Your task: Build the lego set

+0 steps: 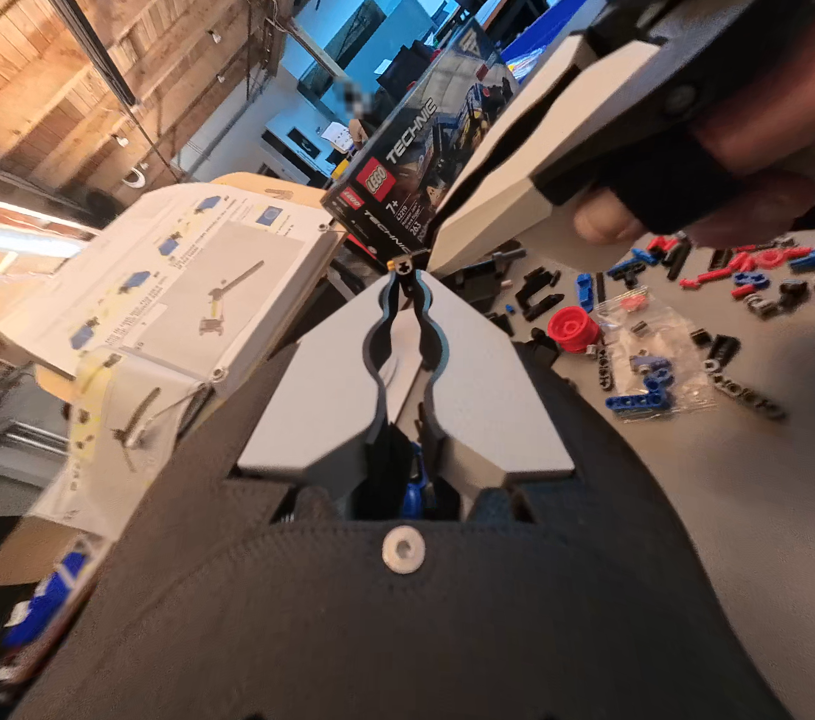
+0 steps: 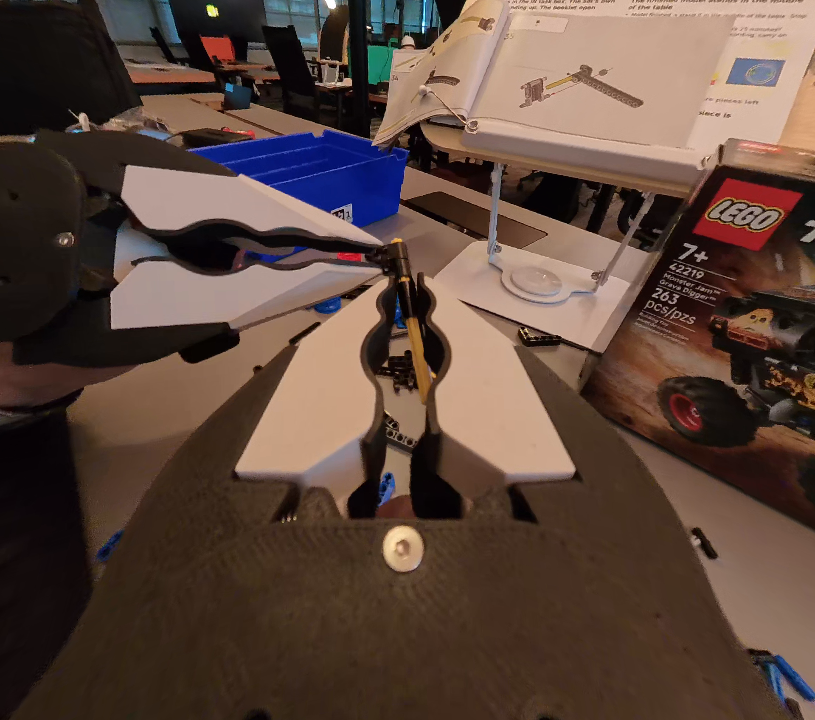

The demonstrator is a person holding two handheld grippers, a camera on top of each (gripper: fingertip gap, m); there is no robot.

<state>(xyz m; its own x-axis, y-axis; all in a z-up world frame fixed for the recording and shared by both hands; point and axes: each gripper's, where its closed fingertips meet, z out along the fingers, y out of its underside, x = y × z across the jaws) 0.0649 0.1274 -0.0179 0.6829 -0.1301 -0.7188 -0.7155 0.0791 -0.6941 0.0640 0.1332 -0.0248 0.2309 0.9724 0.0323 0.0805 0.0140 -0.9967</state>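
Observation:
In the right wrist view my right gripper is shut on a thin yellow axle that has a black sleeve at its upper end. The axle runs up between the jaws and sticks out past the tips. My left gripper comes in from the left and is shut on a small black connector at the axle's top end. In the left wrist view my left gripper pinches that black connector, seen end-on. The right gripper meets it from the upper right. Both are held above the table.
The set's box stands at the right, behind the grippers in the left wrist view. An open instruction booklet rests on a white stand. A blue bin sits behind. Loose red, blue and black parts, a red wheel hub and a parts bag lie on the grey table. Less than 4 cm separates the two grippers' tips. The red wheel hub is about 15 cm from both grippers' fingertips.

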